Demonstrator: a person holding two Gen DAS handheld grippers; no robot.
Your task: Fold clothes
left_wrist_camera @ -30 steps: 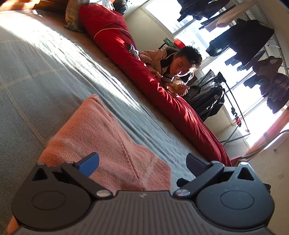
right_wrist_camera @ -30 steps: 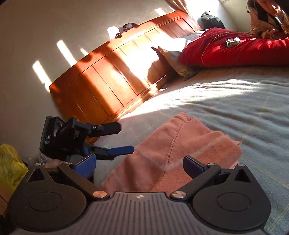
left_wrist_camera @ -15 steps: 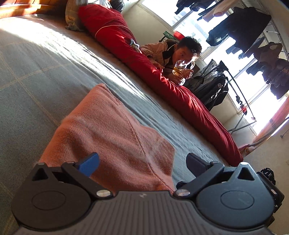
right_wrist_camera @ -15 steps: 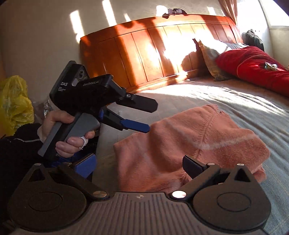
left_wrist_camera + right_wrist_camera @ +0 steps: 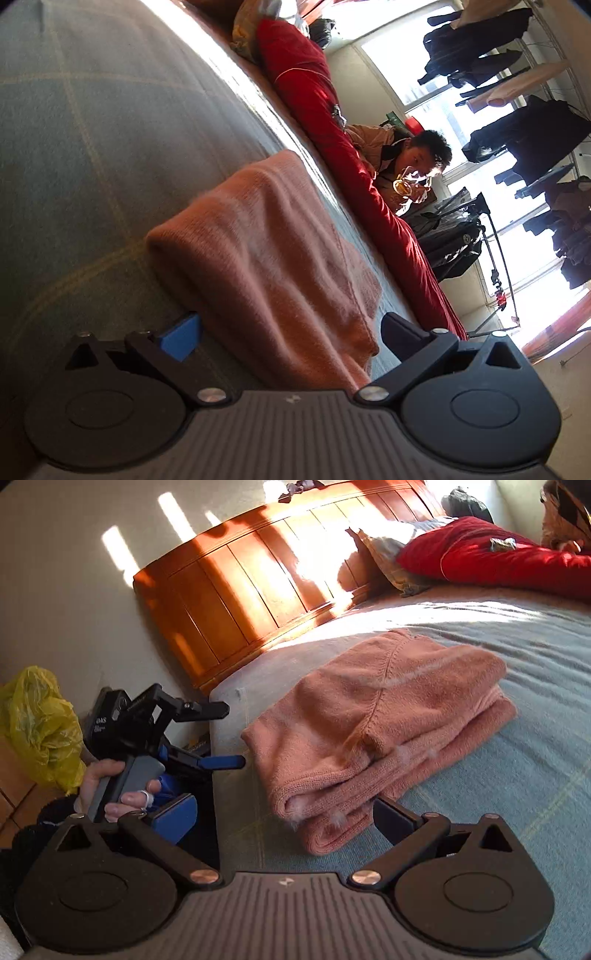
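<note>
A salmon-pink knitted garment (image 5: pixel 376 723) lies folded in several layers on the grey-green bed cover (image 5: pixel 517 775). In the left wrist view the same pink garment (image 5: pixel 280 258) fills the middle, its near edge just ahead of my left gripper (image 5: pixel 291 332), which stands open and holds nothing. My right gripper (image 5: pixel 284 818) is open too, its fingers on either side of the fold's near corner without gripping it. The right wrist view also shows the left gripper (image 5: pixel 232 734) held in a hand (image 5: pixel 110 786), open, just off the bed's corner beside the garment.
A wooden headboard (image 5: pixel 258 583) stands behind the bed with a pillow (image 5: pixel 388 561) and a long red duvet (image 5: pixel 498 561). A person (image 5: pixel 402 162) sits beyond the duvet. Dark clothes hang on a rack (image 5: pixel 517 140) by the window. A yellow bag (image 5: pixel 37 723) lies on the floor.
Both grippers have drawn back and lowered toward the near edge of the garment. The left gripper has moved off the bed's corner. The garment has stayed folded and still.
</note>
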